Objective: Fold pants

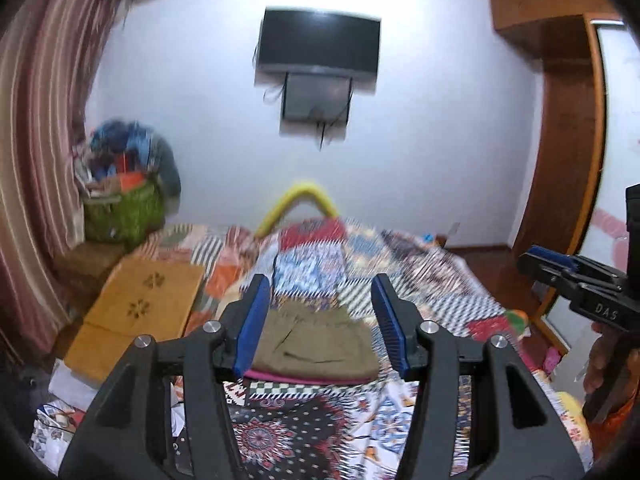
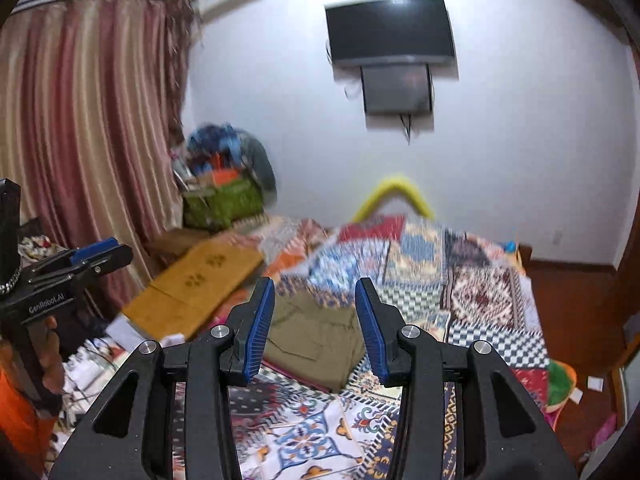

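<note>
Olive-green pants [image 1: 320,340] lie folded in a compact stack on the patchwork bedspread [image 1: 420,280], on top of a magenta cloth [image 1: 304,378]. My left gripper [image 1: 320,284] hangs well above them, its blue pads apart with nothing between. In the right wrist view the same pants [image 2: 316,336] lie below my right gripper [image 2: 314,286], which is also open and holds nothing. Each gripper shows in the other's view: the right gripper [image 1: 552,264] at the right edge, the left gripper [image 2: 100,254] at the left edge, each held by a hand.
A wooden board [image 1: 140,304] lies at the bed's left side. A green basket [image 1: 124,212] heaped with clothes stands by the striped curtain [image 1: 36,140]. A television [image 1: 320,44] hangs on the far wall, a yellow tube [image 1: 298,204] sits at the bed's end, and a wooden wardrobe [image 1: 568,120] stands right.
</note>
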`<action>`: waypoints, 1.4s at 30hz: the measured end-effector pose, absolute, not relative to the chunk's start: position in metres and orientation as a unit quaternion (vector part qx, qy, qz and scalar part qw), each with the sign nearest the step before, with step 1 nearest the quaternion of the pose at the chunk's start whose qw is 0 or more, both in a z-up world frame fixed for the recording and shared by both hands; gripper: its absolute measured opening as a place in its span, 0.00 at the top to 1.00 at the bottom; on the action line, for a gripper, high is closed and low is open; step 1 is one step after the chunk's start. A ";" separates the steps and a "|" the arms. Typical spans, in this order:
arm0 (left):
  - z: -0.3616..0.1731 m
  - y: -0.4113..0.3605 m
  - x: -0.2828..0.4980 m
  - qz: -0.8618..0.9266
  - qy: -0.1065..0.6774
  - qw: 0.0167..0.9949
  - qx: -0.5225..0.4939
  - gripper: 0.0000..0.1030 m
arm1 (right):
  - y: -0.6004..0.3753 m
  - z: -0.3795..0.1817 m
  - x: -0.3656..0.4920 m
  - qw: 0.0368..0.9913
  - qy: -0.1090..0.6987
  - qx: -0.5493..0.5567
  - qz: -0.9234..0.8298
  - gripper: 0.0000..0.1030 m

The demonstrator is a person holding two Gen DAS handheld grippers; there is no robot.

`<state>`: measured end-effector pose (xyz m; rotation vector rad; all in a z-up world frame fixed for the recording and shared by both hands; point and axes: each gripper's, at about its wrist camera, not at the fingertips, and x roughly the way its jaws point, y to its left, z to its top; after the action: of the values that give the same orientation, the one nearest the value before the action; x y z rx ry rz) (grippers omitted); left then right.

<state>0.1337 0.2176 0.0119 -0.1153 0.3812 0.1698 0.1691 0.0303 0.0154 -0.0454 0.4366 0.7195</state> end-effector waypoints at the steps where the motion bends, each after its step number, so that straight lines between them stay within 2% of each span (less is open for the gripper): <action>1: 0.022 0.208 0.119 0.080 0.175 0.979 -0.059 0.43 | 0.024 0.025 0.154 0.914 0.197 -0.018 0.354 0.63; 4: 0.040 0.186 0.087 0.081 0.145 0.985 -0.051 0.37 | 0.011 0.041 0.126 0.916 0.169 -0.011 0.364 0.59; 6: 0.049 0.171 0.065 0.084 0.125 0.987 -0.048 0.30 | 0.003 0.050 0.106 0.918 0.148 -0.006 0.367 0.54; 11: 0.063 0.138 0.022 0.089 0.091 0.991 -0.035 0.19 | -0.013 0.061 0.068 0.922 0.106 0.007 0.372 0.41; 13: 0.066 0.126 0.007 0.098 0.078 0.992 -0.027 0.09 | -0.017 0.061 0.058 0.924 0.094 0.011 0.370 0.34; 17: 0.064 0.115 -0.013 0.110 0.066 0.991 -0.026 0.01 | -0.019 0.055 0.051 0.926 0.086 0.011 0.366 0.25; 24: 0.055 0.112 -0.028 0.114 0.071 0.990 -0.036 0.00 | -0.025 0.046 0.040 0.928 0.091 0.024 0.359 0.03; 27: 0.052 0.112 -0.029 0.113 0.076 0.990 -0.041 0.00 | -0.025 0.044 0.037 0.931 0.088 0.021 0.353 0.00; 42: 0.041 0.102 -0.025 0.114 0.080 0.990 -0.032 0.00 | -0.037 0.038 0.026 0.935 0.089 0.030 0.342 0.00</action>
<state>-0.0253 0.1020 0.0413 -0.0652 0.1598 0.2297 0.0265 -0.0367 0.0379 0.0608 0.1822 0.6996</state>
